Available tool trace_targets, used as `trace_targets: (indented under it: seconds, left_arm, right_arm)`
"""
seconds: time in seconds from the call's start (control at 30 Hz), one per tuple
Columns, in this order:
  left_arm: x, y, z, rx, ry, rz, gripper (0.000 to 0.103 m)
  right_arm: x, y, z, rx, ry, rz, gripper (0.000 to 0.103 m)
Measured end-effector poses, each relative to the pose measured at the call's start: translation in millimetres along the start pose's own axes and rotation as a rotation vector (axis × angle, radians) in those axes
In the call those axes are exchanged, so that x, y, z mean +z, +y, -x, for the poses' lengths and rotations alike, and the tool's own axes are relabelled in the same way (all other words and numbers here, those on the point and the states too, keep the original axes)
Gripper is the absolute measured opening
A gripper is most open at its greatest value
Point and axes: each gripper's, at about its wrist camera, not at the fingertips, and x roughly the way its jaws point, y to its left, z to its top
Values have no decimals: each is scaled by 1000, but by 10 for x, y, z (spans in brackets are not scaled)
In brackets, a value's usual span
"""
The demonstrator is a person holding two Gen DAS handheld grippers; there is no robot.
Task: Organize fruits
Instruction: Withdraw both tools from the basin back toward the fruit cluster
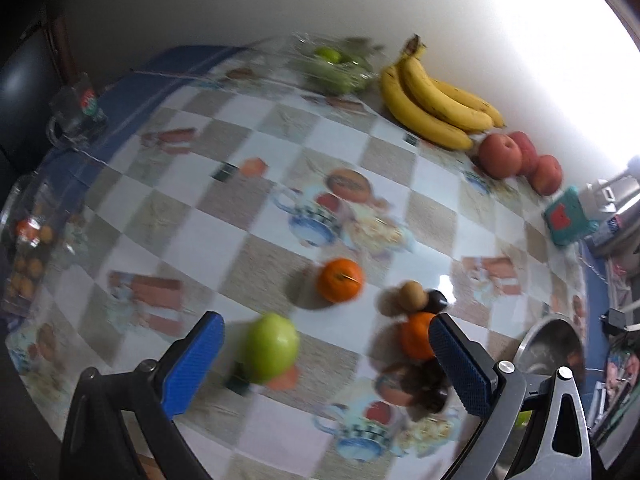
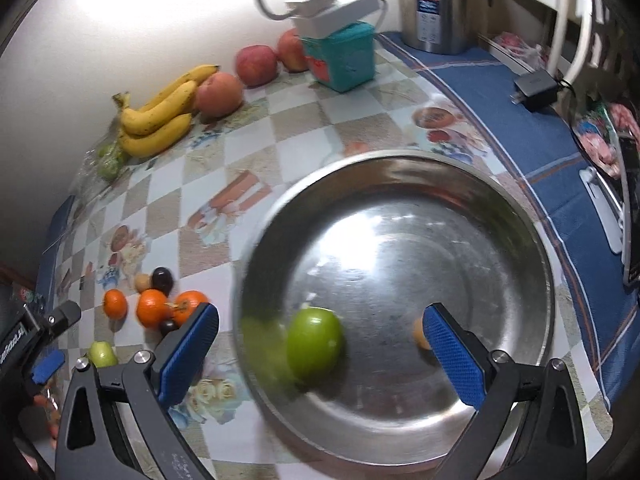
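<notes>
Right wrist view: a green apple (image 2: 316, 342) is seen loose inside the steel bowl (image 2: 532, 256), blurred as if rolling — a bounce against the wall could be expected if the bowl is jolted. On the table, a second green apple (image 1: 272, 347) is framed by the left gripper (image 1: 326, 350); it could be nudged away toward the oranges (image 1: 340, 280) if the fingers are closed off-centre. Both grippers are spread wide and nothing is held or touched — the right gripper (image 2: 320, 338) is poised above the bowl.
</notes>
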Motion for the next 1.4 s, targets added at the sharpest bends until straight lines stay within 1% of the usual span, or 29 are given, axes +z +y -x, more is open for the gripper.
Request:
trace_targets:
  seconds: [0.07,0.2,0.27,0.33,0.4,0.5,0.57,0.67,0.8,0.87,0.9,0.97,1.0,1.07,1.17,1.2,1.23,1.27,1.3,1.33,1.4]
  left_arm:
    - [24,71,5,24,-5,-7,103]
    - [54,168,-6,45,-9,-25,103]
    - [69,223,-9,59,-16,-19,103]
    - [68,279,-26,81,-15,-15,103]
    - [62,309,-45,85,-9,-6,103]
    - [61,345,-94,69,6,1,103]
    - [60,367,-123,61,10,1,103]
    - [77,438,-149,53,11,24,103]
    - [79,501,-211,49,38,47,103]
    - [59,484,-287,43,72,46,103]
    - [43,466,-340,29,95,45,103]
    - [8,437,-416,8,134,46,103]
    - [-8,426,-444,4,148,48,103]
    - [-34,409,-494,-2,170,51,102]
    - [-60,385,-542,-3,193,44,101]
    - [-66,374,-551,-4,196,39,101]
    - [-76,351,-562,-4,200,30,100]
    - [-80,340,-568,-5,202,25,97]
    - [-83,327,-576,-6,205,20,94]
    - [-94,313,-589,-5,211,15,93]
    - [-96,313,-606,-2,216,18,93]
  right_arm:
    - [-9,116,18,26,-4,26,102]
    - [-29,402,20,116,4,84,102]
    - [-55,556,-15,165,28,119,102]
    - [-88,685,-52,194,58,138,102]
    - [-116,800,-79,203,77,160,102]
    - [-145,942,-92,205,83,194,102]
    - [-168,992,-138,202,98,205,102]
    - [-213,1066,-226,163,122,226,102]
    - [-243,1093,-316,166,158,234,99]
    - [-248,1098,-367,164,176,226,90]
    - [-251,1110,-392,157,180,228,88]
    - [-263,1123,-436,131,187,243,78]
    - [-269,1129,-461,122,194,248,76]
    - [-279,1132,-507,110,207,251,69]
    - [-277,1103,-567,92,222,242,62]
    - [-277,1090,-578,90,226,237,61]
    - [-277,1080,-593,89,231,233,57]
    - [-276,1069,-612,86,238,230,53]
    - [-277,1066,-629,81,241,228,51]
    - [-280,1062,-642,74,244,229,48]
    - [-284,1057,-669,69,251,231,47]
